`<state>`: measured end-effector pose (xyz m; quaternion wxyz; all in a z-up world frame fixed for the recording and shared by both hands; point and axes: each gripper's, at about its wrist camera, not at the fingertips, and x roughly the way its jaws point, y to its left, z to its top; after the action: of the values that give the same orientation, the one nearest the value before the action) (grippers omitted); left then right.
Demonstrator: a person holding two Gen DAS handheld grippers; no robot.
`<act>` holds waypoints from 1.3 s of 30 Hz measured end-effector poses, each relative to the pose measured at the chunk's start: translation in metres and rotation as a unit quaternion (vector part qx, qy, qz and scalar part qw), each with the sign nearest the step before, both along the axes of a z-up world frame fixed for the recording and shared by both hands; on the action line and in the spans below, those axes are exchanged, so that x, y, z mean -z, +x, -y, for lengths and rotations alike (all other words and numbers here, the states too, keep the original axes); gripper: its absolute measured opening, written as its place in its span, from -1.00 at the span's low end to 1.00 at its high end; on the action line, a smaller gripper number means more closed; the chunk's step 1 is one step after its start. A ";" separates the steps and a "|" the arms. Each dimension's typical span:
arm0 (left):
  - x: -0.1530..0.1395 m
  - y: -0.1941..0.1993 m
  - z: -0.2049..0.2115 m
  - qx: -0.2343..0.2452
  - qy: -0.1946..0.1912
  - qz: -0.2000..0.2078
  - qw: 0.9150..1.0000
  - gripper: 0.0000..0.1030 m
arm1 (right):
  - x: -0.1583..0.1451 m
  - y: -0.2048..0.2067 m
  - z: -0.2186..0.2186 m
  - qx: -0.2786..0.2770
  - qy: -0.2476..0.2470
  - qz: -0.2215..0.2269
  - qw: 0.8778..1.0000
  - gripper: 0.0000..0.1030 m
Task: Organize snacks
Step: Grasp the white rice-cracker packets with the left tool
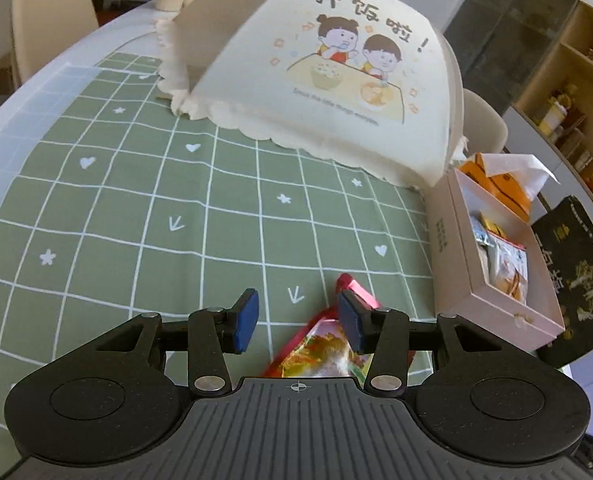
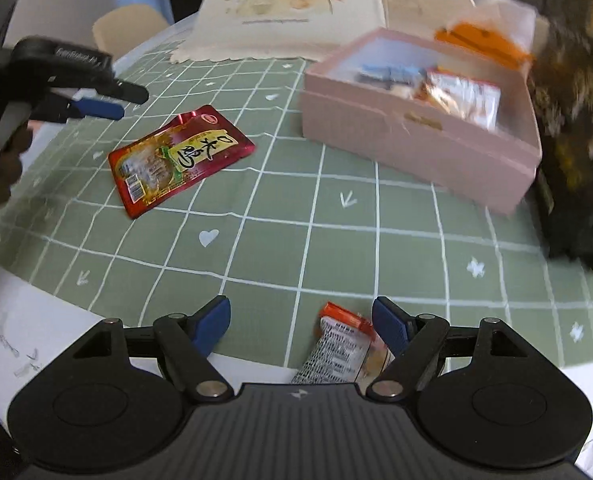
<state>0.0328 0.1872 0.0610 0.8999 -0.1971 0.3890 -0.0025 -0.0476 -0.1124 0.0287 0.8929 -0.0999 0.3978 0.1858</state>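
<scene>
From the left wrist view, the left gripper (image 1: 296, 322) is hanging over the green checked cloth (image 1: 136, 208) on the table, its jaws standing partly open and gripping nothing. The red snack packet (image 1: 328, 344) is lying flat on the cloth under and between the blue pads, and from this angle I cannot tell whether the pads are touching it. I judge the step in hand to be the pick-up of this packet; the next move is calling for the jaws to come down around one edge and close, since a flat foil pouch is giving little to bite on. To the right, the pink box (image 1: 452, 252) is sitting open, already holding several wrapped snacks (image 1: 504, 268), with an orange tissue pack (image 1: 508, 188) at its far end. A folding food cover (image 1: 336, 80) is standing behind.

From the right wrist view, the right gripper (image 2: 302, 328) is likewise standing with its jaws apart and empty. A small orange-ended snack bar (image 2: 340, 344) is lying between them near the cloth's edge, seemingly untouched. This hand appears to be lining up its own pick. The red snack packet (image 2: 180, 160) is lying well apart from the pink box (image 2: 416, 148), with the left gripper (image 2: 96, 108) reaching in above it from the left. The box's contents are blurred here, though wrappers are showing inside, and a dark bag (image 2: 576, 140) is standing just beside it
</scene>
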 end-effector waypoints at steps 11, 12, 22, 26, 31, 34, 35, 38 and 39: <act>0.003 -0.030 0.142 0.189 -0.043 -0.086 0.977 -0.05 | -0.020 -0.007 0.087 0.121 -0.011 0.007 0.993 0.54; 0.008 -0.033 0.160 0.206 -0.037 -0.100 0.973 -0.05 | -0.020 -0.008 0.097 0.142 -0.011 0.006 0.990 0.54; 0.019 -0.054 0.286 0.303 0.156 -0.082 0.937 0.03 | 0.000 -0.036 0.155 0.246 0.054 -0.012 0.968 0.54; 0.020 -0.065 0.309 0.331 0.251 -0.027 0.909 0.15 | 0.002 -0.043 0.164 0.274 0.075 -0.013 0.959 0.54; 0.020 -0.050 0.292 0.304 0.230 -0.048 0.923 0.28 | 0.001 -0.044 0.166 0.280 0.080 -0.009 0.957 0.54; 0.021 -0.037 0.280 0.282 0.155 -0.089 0.943 0.21 | 0.002 -0.041 0.164 0.276 0.082 -0.008 0.958 0.54; 0.022 -0.033 0.274 0.275 0.117 -0.107 0.948 0.20 | 0.001 -0.041 0.163 0.274 0.081 -0.008 0.958 0.54; 0.014 -0.033 0.262 0.247 0.061 -0.108 0.961 0.14 | -0.002 -0.043 0.161 0.275 0.074 0.004 0.959 0.54; 0.009 -0.036 0.263 0.247 0.064 -0.100 0.962 0.14 | -0.003 -0.043 0.161 0.278 0.072 0.009 0.958 0.54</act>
<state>-0.0031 -0.0753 0.0517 0.8387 -0.0359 0.5126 -0.1803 -0.0909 -0.2736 0.0318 0.9176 0.0780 0.3874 -0.0427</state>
